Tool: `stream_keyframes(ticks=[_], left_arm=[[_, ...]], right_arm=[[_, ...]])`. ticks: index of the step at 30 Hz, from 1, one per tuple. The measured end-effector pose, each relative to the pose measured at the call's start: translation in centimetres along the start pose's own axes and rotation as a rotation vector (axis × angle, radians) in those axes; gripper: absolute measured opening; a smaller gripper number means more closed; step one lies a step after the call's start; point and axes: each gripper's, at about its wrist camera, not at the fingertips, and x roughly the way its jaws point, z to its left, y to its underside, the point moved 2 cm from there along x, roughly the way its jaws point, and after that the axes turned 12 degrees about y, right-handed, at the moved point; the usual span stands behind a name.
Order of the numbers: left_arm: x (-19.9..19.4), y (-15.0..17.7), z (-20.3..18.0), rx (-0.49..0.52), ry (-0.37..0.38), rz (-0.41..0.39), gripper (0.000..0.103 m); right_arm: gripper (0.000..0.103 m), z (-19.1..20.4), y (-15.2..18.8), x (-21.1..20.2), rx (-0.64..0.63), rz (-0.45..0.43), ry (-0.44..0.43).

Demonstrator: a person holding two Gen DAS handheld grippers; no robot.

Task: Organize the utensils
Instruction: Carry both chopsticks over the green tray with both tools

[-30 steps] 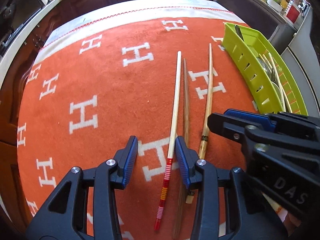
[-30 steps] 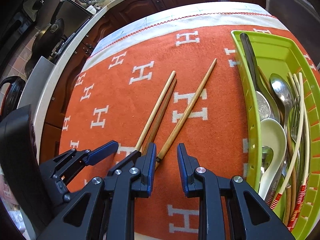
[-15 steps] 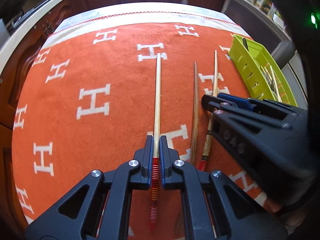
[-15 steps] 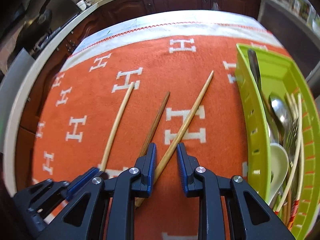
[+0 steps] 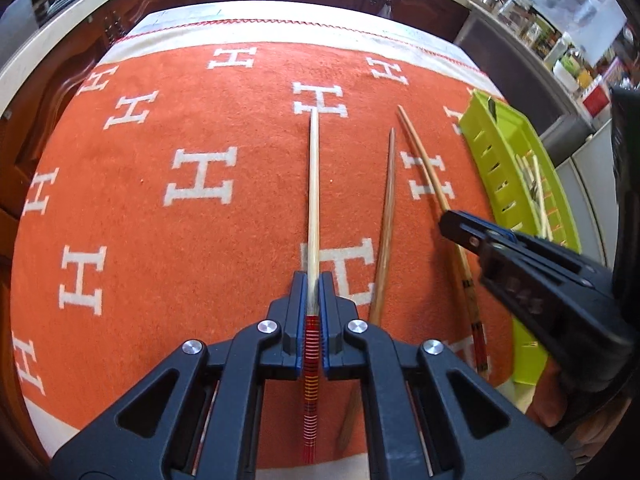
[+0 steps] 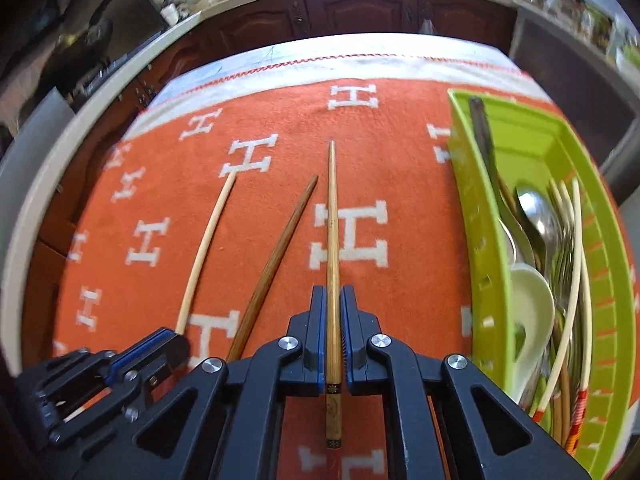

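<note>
My left gripper [image 5: 313,280] is shut on a pale chopstick with a red-striped handle [image 5: 313,184], which points away over the orange cloth. My right gripper [image 6: 333,294] is shut on a tan bamboo chopstick [image 6: 331,216]; that gripper also shows at the right of the left wrist view [image 5: 460,220]. A dark brown chopstick [image 6: 276,256] lies loose on the cloth between the two held ones, also in the left wrist view [image 5: 386,224]. The green utensil tray [image 6: 472,208] stands at the right, holding spoons, forks and chopsticks.
An orange cloth with white H marks [image 5: 160,240] covers the table. The table's far edge [image 6: 360,46] faces dark wooden cabinets. A counter with jars and boxes [image 5: 576,56] stands beyond the tray at the right.
My left gripper closed on the red-striped chopstick and swung it left, away from the brown one. My right gripper closed on the tan chopstick and turned it straight ahead.
</note>
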Motion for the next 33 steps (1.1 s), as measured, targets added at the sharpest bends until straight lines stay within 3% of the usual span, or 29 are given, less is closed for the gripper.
stream_keyframes(ticks=[7,11,15,22,33], left_arm=[[-3.1,-1.2,-3.0,0.013,0.055,-0.044,0.003],[-4.4,-2.5,-6.3,0.043,0.112,-0.048,0.003],[-4.1,-3.7,-10.9,0.091,0.166,-0.024,0.003],[-0.6,-4.0,-17.9,0.16,0.19,0.062,0.003],[4.9,-3.7,-22.0,0.142,0.217,0.171,0.003]], right_arm=[[0.006,-4.9,-0.1,-5.0,0.117,-0.044,-0.134],[0.006,-8.7,-0.2,-8.0,0.158,-0.094,-0.145],[0.006,-14.0,0.1,-10.2,0.197,-0.144,-0.101],[0.006,-20.5,1.5,-9.8,0.229,-0.145,-0.061],[0.008,-21.9,1.9,-6.0,0.207,-0.098,-0.083]])
